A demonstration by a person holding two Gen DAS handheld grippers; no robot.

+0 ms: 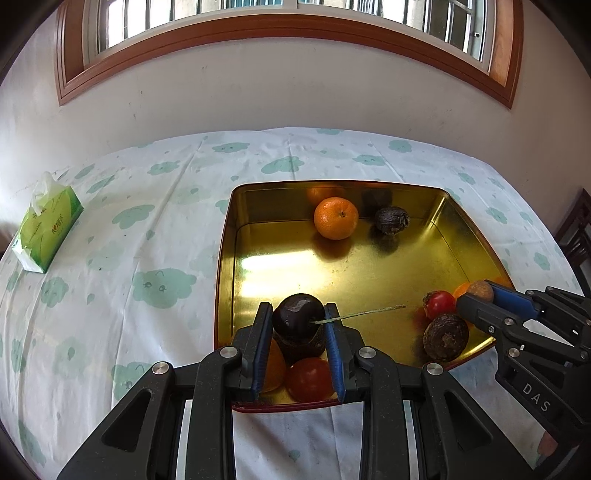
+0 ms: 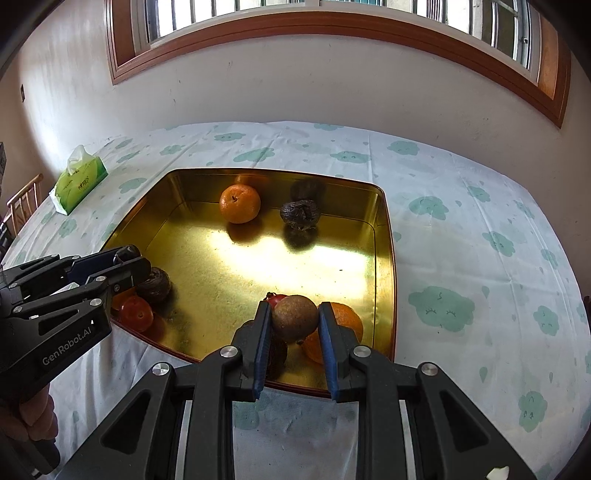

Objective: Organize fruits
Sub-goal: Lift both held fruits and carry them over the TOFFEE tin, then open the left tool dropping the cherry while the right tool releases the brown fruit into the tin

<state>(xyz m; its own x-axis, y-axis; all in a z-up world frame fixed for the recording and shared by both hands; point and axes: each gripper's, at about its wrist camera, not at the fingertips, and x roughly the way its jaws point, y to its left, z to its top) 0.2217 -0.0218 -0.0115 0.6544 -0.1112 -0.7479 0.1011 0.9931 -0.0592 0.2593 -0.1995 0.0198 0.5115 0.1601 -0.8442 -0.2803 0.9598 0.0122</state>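
Gold metal lines the shallow tray (image 1: 236,280) that serves as the landmark here, sitting on the cloud-printed cloth (image 1: 155,288) over the counter. Above the tray's near left corner, the left gripper (image 1: 299,319) has its jaws closed on a glossy dark fruit with a thin green stem (image 1: 295,314) that sticks out to the right. Directly under it lie another dark wrinkled fruit, an orange (image 1: 275,365) and a red tomato (image 1: 310,380), all inside that corner. Over the tray's near right corner, the right gripper (image 2: 294,319) has its jaws pressed on a round brown fruit (image 2: 294,317), above a second orange (image 2: 347,325), a small red fruit (image 2: 277,298) and a dark wrinkled fruit (image 1: 445,336). Against the tray's far wall rest a third orange (image 2: 240,204) and, just to its right but apart from it, a shrivelled dark fruit (image 2: 300,214). The middle of the tray floor is bare and reflects light. Well left of the tray, a green tissue pack (image 1: 46,229) lies on the cloth. Beyond the tray's far side rise a white wall and a wood-framed window (image 2: 332,22).
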